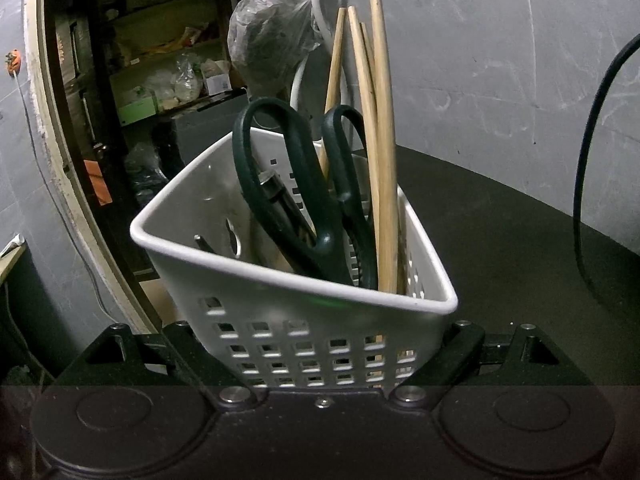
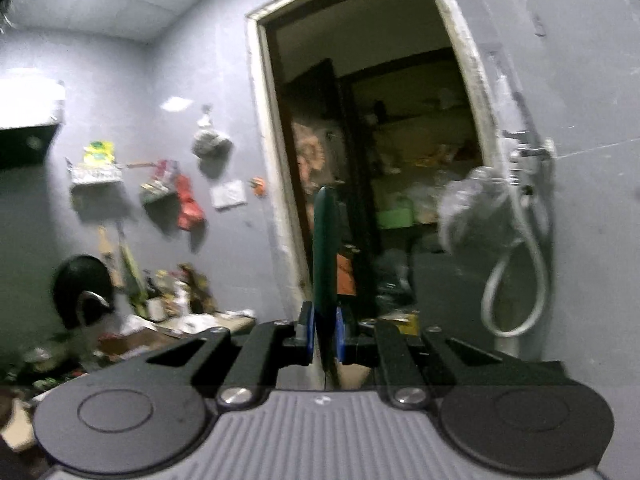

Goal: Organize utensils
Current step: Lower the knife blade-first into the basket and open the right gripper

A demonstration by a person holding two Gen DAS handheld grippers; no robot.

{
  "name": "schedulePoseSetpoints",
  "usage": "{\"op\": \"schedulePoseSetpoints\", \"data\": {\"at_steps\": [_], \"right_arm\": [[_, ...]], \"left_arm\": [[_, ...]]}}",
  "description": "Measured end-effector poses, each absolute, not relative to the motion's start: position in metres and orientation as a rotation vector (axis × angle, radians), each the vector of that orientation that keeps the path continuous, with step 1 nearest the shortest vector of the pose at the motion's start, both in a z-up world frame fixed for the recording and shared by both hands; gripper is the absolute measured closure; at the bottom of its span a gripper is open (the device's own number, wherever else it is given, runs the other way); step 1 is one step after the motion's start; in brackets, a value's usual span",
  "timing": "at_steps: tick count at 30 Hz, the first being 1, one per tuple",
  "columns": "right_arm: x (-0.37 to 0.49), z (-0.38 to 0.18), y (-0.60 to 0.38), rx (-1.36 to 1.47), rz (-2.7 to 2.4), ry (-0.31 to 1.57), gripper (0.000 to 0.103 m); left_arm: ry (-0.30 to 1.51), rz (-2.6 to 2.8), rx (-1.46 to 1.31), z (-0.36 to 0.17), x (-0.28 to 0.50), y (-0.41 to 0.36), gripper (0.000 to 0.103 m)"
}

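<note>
Down at lower centre, left tongs (image 1: 320, 354) clamp the white basket (image 1: 256, 240) steady; right tongs (image 2: 323, 334) pinch a dark green utensil (image 2: 325, 248) at mid-frame, so lower it in slowly, clear of scissors (image 1: 304, 184) and sticks (image 1: 380, 140)

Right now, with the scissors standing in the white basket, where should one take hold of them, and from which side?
Grip a handle loop of the scissors, coming from above. The dark green loops stand above the rim of the white basket, while the blades point down inside it, out of reach. The wooden sticks crowd the right side, so the larger left loop is probably the easier one.
</note>
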State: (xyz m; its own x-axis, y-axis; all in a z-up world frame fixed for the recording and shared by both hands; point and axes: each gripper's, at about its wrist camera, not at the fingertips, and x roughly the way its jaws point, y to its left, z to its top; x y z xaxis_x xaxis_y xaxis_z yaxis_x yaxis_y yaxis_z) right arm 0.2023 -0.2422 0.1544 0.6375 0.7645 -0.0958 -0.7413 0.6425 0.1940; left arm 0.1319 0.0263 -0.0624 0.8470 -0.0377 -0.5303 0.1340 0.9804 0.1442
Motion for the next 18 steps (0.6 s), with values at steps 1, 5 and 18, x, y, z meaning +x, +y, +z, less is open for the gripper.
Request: {"op": "schedulePoseSetpoints", "data": {"at_steps": [1,5,18], "right_arm": [[0.202,0.156,-0.24,0.153,0.892,0.168,0.091],[0.203,0.16,-0.228,0.181,0.965,0.159,0.091],[0.205,0.1,-0.18,0.13,1.012,0.235,0.091]], "left_arm": [[0.553,-0.09,0.178,-0.062,0.132,0.026,0.014],[0.552,-0.088,0.175,-0.062,0.132,0.025,0.014],[0.552,-0.077,0.17,-0.062,0.13,0.023,0.014]]}}
